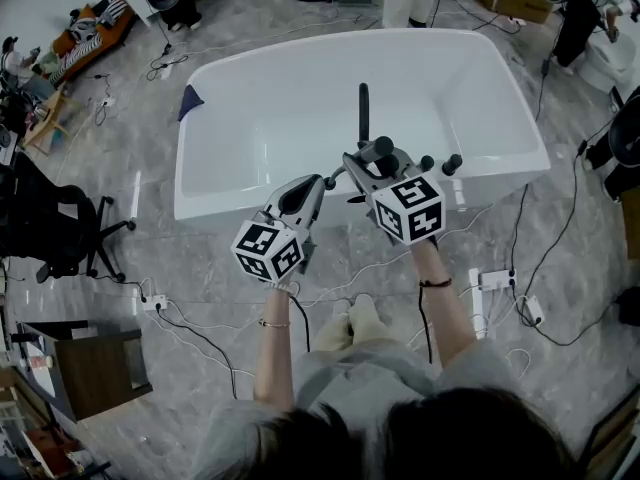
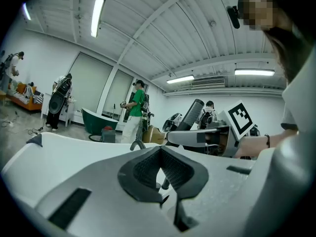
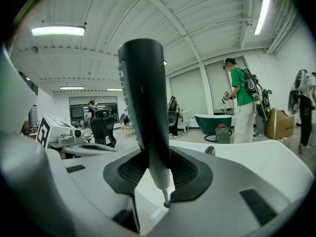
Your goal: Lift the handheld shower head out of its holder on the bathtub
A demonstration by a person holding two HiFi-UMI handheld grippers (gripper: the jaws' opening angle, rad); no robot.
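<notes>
White bathtub (image 1: 220, 203) below. Shower head (image 3: 143, 98): slim dark wand (small nubs down one edge) with a pale tapered lower end, upright over the basin. My right gripper (image 3: 158, 169) clamps its handle. Left gripper (image 2: 159, 154) alongside, jaws together, empty.

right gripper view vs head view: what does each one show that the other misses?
Only the right gripper view: the right gripper pads clamped on the shower head, a green tub behind, and ceiling lights. Only the head view: the whole white bathtub, the person's forearms, a floor power strip and an office chair. Both: the upright shower head, the white bathtub and the left gripper.
</notes>
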